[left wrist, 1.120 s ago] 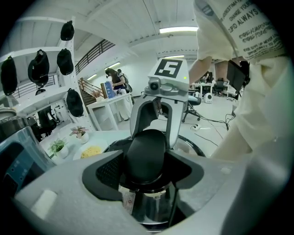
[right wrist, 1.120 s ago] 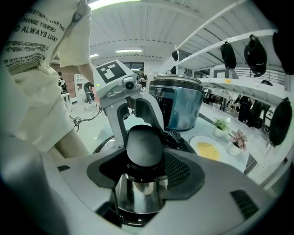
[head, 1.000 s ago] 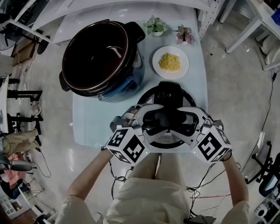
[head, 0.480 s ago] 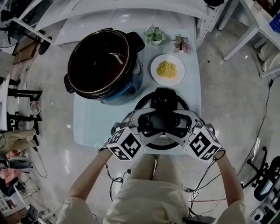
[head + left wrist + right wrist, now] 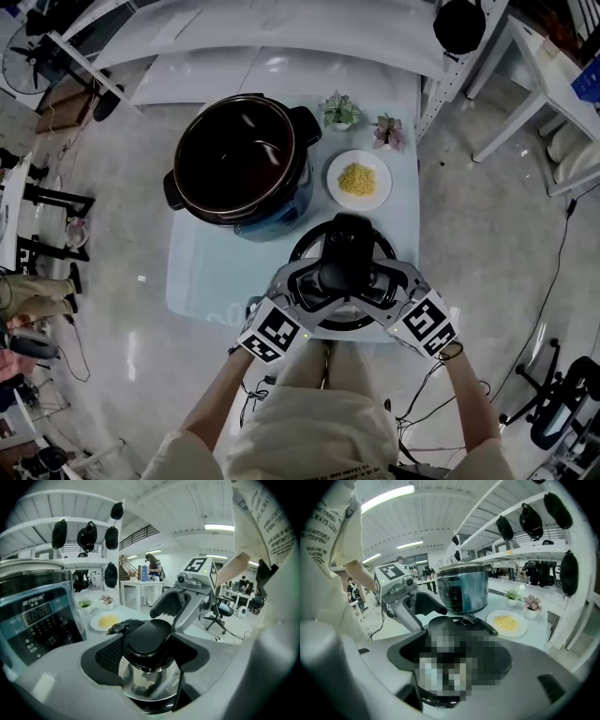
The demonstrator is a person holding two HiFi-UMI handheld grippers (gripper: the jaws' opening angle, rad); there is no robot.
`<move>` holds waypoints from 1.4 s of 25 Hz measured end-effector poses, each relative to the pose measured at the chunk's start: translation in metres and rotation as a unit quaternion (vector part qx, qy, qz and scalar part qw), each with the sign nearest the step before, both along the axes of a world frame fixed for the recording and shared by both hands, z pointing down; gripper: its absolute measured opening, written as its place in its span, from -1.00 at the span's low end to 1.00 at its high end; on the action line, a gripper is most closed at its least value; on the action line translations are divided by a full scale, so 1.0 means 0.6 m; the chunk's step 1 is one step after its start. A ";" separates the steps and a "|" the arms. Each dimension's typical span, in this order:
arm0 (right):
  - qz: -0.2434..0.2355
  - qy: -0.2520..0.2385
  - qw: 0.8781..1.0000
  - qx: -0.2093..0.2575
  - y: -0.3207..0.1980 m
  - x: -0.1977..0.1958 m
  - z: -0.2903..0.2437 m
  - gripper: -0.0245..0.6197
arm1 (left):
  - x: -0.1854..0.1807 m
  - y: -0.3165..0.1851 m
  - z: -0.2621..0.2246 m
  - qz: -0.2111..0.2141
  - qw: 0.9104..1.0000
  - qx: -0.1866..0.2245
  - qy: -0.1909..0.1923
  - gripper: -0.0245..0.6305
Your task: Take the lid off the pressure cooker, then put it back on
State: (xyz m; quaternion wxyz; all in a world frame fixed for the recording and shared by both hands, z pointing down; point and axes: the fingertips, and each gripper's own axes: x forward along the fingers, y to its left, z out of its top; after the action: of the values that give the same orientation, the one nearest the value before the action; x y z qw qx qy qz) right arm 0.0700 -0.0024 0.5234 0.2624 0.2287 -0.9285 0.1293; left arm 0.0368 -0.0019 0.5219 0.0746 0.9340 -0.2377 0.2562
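Lid lies flat on table near the front edge, just in front of the open cooker. Left gripper and right gripper flank the lid's handle from either side. Both sets of jaws have just been opening and stand spread, with the handle between them and not pinched. Plate of yellow food sits right of the cooker.

Open pressure cooker, lid flat on table nearby, plate of yellow food
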 end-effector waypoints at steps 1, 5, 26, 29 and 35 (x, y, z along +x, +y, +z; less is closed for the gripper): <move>0.011 -0.010 1.000 0.000 -0.002 0.003 -0.007 -0.04 | -0.002 0.000 -0.008 -0.012 1.000 0.000 0.006 0.04; 0.044 -0.042 0.998 -0.002 -0.005 0.008 -0.039 -0.11 | -0.009 0.004 -0.037 -0.053 0.998 -0.003 0.029 0.04; 0.154 -0.098 0.983 0.026 0.001 0.058 -0.158 -0.90 | -0.070 0.015 -0.148 -0.188 0.980 0.027 0.055 -0.84; 0.164 -0.106 0.981 0.025 0.006 0.066 -0.167 -0.90 | -0.076 0.021 -0.157 -0.197 0.978 0.027 0.062 -0.84; 0.187 -0.116 0.975 0.035 0.015 0.089 -0.188 -0.91 | -0.090 0.026 -0.183 -0.222 0.972 0.035 0.076 -0.85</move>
State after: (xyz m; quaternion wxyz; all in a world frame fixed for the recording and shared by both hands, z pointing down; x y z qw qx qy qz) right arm 0.1237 0.0068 0.4108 0.1161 0.3911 -0.8972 0.1692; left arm -0.0173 0.0140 0.4122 0.1148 0.8769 -0.4411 0.1527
